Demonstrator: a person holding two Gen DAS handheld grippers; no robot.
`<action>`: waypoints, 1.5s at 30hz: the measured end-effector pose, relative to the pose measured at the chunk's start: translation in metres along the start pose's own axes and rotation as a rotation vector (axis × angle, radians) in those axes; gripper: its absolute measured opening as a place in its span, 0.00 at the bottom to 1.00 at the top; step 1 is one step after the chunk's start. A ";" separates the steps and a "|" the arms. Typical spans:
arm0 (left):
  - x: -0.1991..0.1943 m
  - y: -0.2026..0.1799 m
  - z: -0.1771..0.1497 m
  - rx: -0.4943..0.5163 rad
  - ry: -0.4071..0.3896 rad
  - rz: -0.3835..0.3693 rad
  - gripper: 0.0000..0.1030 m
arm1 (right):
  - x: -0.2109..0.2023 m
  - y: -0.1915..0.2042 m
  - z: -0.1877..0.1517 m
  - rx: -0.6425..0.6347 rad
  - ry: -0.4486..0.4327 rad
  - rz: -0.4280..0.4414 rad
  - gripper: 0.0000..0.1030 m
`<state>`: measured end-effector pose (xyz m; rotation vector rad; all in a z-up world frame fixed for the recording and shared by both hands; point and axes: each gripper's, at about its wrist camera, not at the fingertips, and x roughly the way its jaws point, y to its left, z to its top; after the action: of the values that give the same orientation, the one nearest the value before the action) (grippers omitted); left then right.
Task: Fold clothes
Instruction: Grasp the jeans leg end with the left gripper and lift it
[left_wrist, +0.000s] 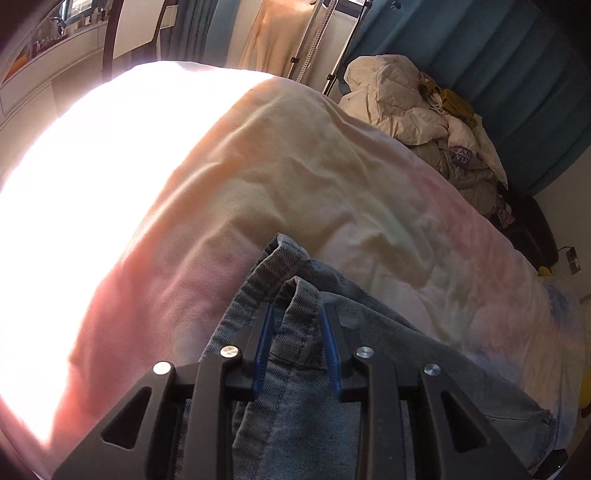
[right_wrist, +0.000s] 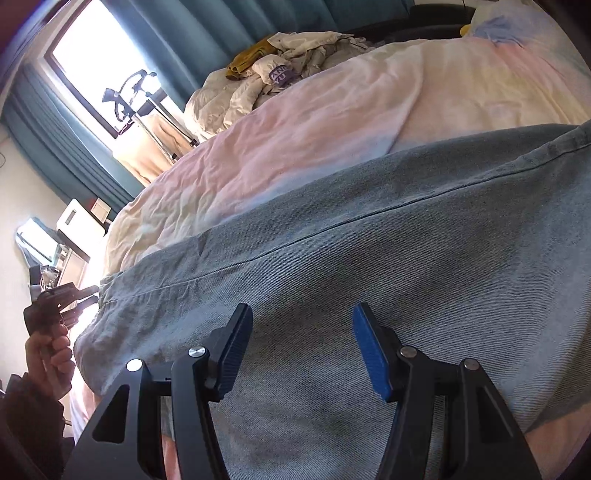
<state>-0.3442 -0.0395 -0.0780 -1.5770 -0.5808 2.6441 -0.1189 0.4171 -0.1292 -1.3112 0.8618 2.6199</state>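
Grey-blue jeans (right_wrist: 369, 229) lie spread across the pastel bedsheet (right_wrist: 295, 129). In the left wrist view my left gripper (left_wrist: 297, 314) is shut on a bunched hem of the jeans (left_wrist: 295, 295), whose folded edge sticks up between the blue pads. The rest of the jeans (left_wrist: 406, 350) trails to the right. My right gripper (right_wrist: 303, 317) is open just above the flat denim, with nothing between its blue pads. The left gripper (right_wrist: 55, 306) and the hand holding it show at the left edge of the right wrist view.
A heap of cream and grey clothes (left_wrist: 424, 118) with a mustard item lies on the far side of the bed by teal curtains (left_wrist: 517, 74). Strong sunlight washes out the sheet (left_wrist: 92, 166) at left. A window (right_wrist: 96, 55) and a stand are behind.
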 end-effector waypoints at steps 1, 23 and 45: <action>0.005 0.002 0.001 -0.011 0.011 0.003 0.26 | 0.002 -0.001 0.001 0.004 0.003 0.000 0.56; -0.036 -0.037 0.020 0.141 -0.088 0.060 0.14 | 0.002 0.001 0.000 0.014 0.009 -0.009 0.56; -0.006 -0.047 0.032 0.155 0.001 0.049 0.18 | 0.016 0.009 0.000 -0.022 0.021 0.009 0.56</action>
<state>-0.3771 -0.0066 -0.0441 -1.5685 -0.3319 2.6485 -0.1319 0.4068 -0.1367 -1.3456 0.8468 2.6345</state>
